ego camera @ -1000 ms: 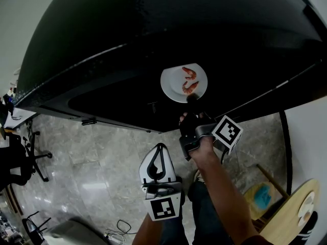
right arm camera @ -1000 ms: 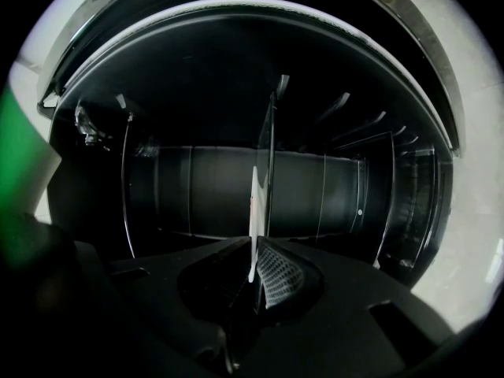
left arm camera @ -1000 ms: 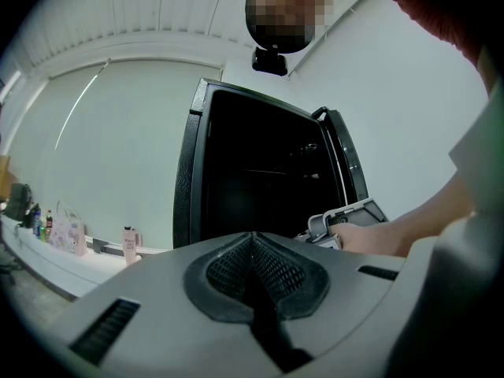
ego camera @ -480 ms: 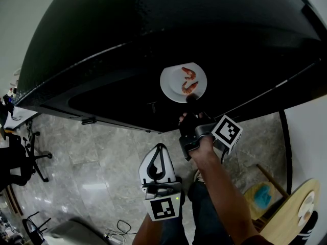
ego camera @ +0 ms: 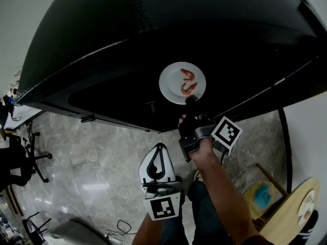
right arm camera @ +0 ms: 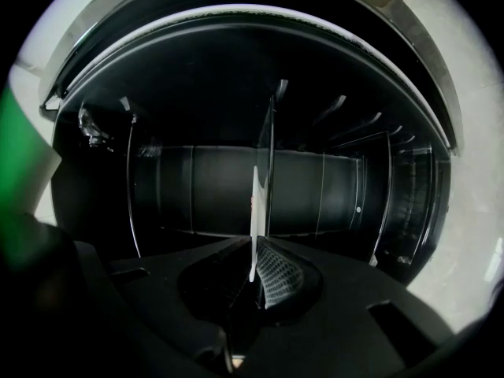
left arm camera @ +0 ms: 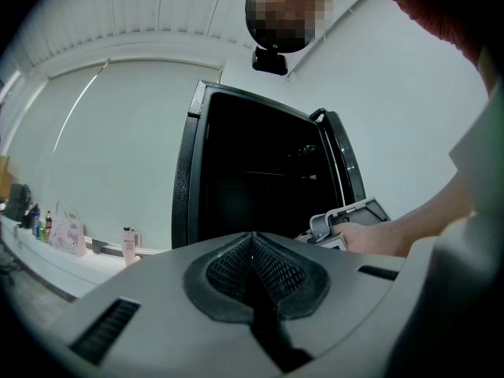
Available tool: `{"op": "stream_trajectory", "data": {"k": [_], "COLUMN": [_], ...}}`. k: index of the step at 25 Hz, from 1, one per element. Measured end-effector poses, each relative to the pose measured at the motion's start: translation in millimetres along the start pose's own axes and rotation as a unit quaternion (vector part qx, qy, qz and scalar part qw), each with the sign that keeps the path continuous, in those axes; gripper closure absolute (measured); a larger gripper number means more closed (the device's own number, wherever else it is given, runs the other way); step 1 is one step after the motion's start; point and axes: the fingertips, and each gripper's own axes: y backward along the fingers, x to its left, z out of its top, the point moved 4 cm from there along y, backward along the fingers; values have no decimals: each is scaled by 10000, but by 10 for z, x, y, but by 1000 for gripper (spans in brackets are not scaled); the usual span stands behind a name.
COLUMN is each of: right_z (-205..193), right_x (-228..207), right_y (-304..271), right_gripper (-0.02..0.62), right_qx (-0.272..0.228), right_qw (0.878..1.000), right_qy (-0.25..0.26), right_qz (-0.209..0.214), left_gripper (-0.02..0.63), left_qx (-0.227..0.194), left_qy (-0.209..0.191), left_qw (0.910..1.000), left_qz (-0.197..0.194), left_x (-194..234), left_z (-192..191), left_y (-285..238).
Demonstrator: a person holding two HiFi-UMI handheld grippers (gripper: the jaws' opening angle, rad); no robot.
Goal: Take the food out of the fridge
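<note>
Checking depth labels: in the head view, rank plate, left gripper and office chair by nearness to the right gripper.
1. plate, clamped in the right gripper
2. left gripper, just below-left
3. office chair, far left on the floor

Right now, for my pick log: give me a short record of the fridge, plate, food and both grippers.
fridge: open, dark inside
plate: white, at the fridge opening
food: two shrimp on the plate
right gripper: shut on the plate's near rim
left gripper: shut, empty, held low away from the fridge
</note>
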Motion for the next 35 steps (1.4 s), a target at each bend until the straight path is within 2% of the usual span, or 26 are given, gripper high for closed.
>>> {"op": "stream_trajectory", "data": {"k": [10,16,35], "right_z": [-4,75,73], "right_x": [12,-17,80], "right_y": [137,425,628], "right_gripper": [558,558,558], "right_qx": [41,12,-79], "right_qw": [10000,9999,9994], "right_qy": [-17,-100,-224], "right_qz": [45,136,262], "left_gripper": [592,592,592], "left_qx": [-8,-70,-93], "left_qy": [-17,-74,15], "left_qw": [10000,9999,9998], "left_qz": [26,15,168], "left_x": [-14,-187,35], "left_z": [4,-28,20], "left_y": [37,121,-52]}}
